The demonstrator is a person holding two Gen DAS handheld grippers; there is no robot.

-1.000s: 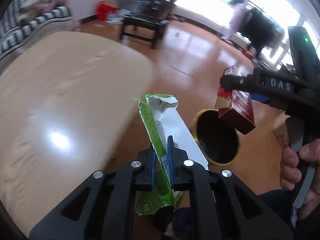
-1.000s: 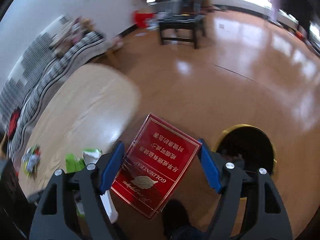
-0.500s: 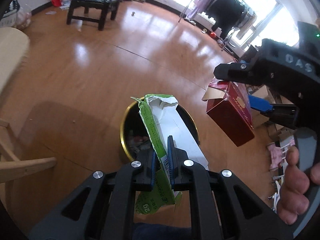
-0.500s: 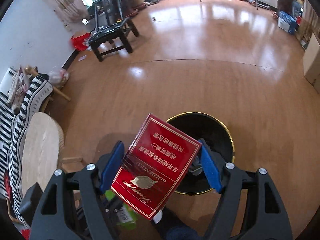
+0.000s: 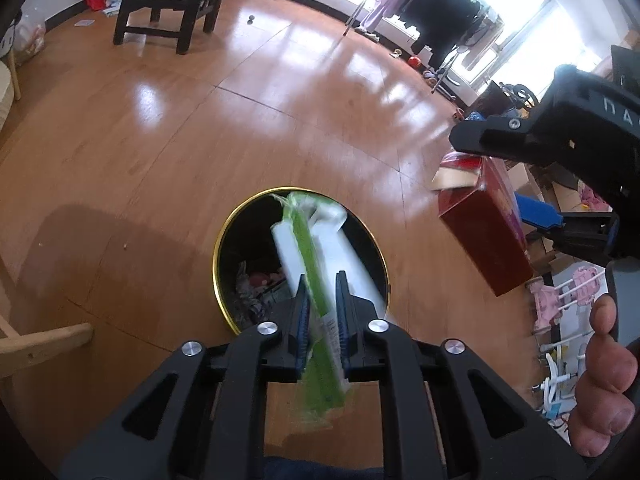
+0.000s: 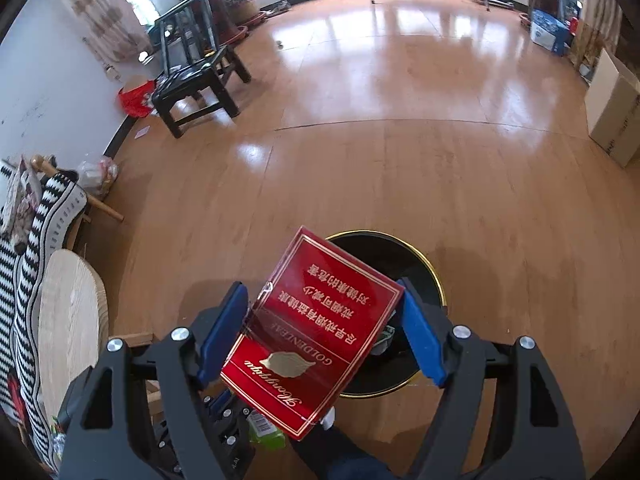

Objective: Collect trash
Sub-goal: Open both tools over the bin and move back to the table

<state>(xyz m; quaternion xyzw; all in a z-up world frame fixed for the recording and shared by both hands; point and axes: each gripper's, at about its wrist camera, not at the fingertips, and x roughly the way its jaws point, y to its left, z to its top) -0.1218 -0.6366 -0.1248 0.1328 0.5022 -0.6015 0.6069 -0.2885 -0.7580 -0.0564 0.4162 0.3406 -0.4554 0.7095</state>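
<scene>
Hanging above black bin (image 5: 224, 240), both tongs point down. Left tongs (image 5: 322, 312) have just been opening – green-white carton (image 5: 310, 264) loose between pads, long axis aimed into bin. Right tongs (image 6: 324, 328) have just been opening too, red box (image 6: 316, 332) between pads – grip unclear, bin just beyond.

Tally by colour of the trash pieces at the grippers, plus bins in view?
Red: 1, the carton
Green and white: 1, the wrapper
Black with a gold rim: 1, the bin
Total: 3
</scene>
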